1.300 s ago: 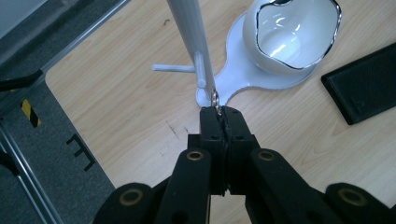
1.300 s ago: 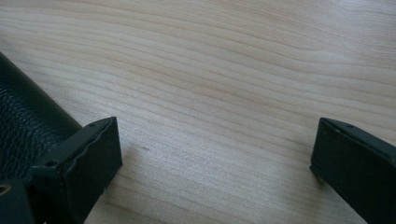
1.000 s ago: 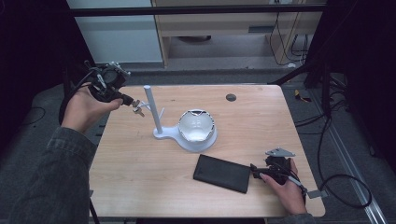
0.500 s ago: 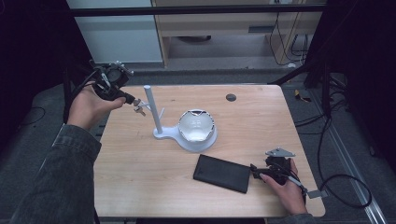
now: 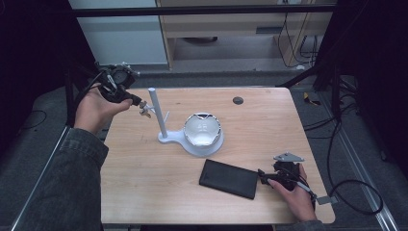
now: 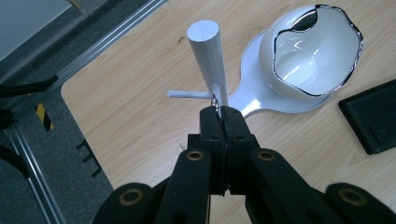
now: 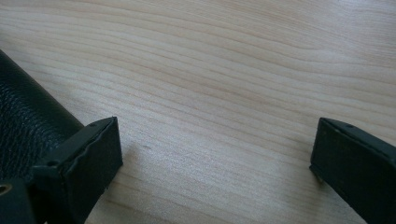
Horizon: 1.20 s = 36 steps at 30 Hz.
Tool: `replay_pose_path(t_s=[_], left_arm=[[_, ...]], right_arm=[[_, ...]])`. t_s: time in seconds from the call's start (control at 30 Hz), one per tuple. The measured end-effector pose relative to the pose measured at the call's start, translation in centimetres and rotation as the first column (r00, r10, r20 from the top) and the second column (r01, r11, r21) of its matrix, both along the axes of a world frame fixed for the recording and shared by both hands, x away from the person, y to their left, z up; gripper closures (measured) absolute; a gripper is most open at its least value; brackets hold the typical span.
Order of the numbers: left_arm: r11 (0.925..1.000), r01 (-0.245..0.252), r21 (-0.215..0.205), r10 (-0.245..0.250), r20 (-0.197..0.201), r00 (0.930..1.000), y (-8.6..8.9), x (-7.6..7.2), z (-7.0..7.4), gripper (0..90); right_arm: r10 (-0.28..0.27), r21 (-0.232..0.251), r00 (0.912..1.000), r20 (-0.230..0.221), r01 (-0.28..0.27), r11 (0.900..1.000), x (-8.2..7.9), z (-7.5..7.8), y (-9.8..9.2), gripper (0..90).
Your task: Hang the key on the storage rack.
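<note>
Something small and shiny (image 6: 216,99) sits pinched at the tip of the left gripper (image 6: 223,116), right by the white pole (image 6: 209,58). It is too small to say what it is. The jaws are squeezed tight together on it, up in the air near the far left corner of the table (image 5: 144,192). The pole stands up from a white stand (image 5: 192,143), and thin pegs (image 6: 188,94) stick out of its side. My guess is that the little thing is meant to hang on a peg, which is why the hand (image 5: 94,108) brings it so close to the pole.

A white bowl (image 5: 202,129) with a wavy rim rests on the round part of the stand, maybe to catch small things.

The right gripper (image 5: 271,177) lies low on the table near the front right. Its jaws are wide apart with nothing between them. One jaw is just beside the black case (image 5: 229,178). I think it waits there, ready to work on the case.
</note>
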<state>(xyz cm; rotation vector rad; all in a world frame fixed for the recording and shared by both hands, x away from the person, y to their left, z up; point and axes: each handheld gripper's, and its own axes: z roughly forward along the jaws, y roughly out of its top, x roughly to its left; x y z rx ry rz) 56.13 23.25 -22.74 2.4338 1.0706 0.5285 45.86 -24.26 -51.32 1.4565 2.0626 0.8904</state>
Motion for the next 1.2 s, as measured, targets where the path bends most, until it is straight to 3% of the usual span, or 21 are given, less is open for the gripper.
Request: replay_pose_path(t_s=[0.43, 0.77, 0.87, 1.0, 1.2], left_arm=[[0.9994, -0.019, -0.027, 0.020, 0.044, 0.9988, -0.2, 0.4, 0.1, 88.6], [0.9986, -0.036, -0.038, 0.038, 0.044, 0.9983, -0.4, 0.7, -1.4, 88.2], [0.9968, -0.037, -0.071, 0.043, 0.082, 0.9957, 0.0, 0.4, -1.7, 87.1], [0.9968, -0.022, -0.077, 0.030, 0.114, 0.9930, 0.3, -0.5, -1.9, 78.3], [0.9945, -0.015, -0.104, 0.034, 0.186, 0.9820, 1.3, -2.6, -2.4, 52.4]], right_arm=[[0.002, 0.001, 1.0000, 0.000, -0.002, 1.000, 0.0, 0.0, 0.0, 2.2], [0.003, 0.000, 1.0000, 0.000, -0.003, 1.000, 0.0, 0.0, 0.0, 2.2], [0.003, 0.001, 1.0000, 0.000, -0.003, 1.000, 0.0, 0.0, 0.0, 2.2], [0.003, 0.000, 1.0000, -0.001, -0.003, 1.000, 0.0, 0.0, 0.0, 2.2], [0.003, 0.001, 1.0000, -0.002, -0.003, 1.000, 0.0, 0.0, 0.0, 2.2]])
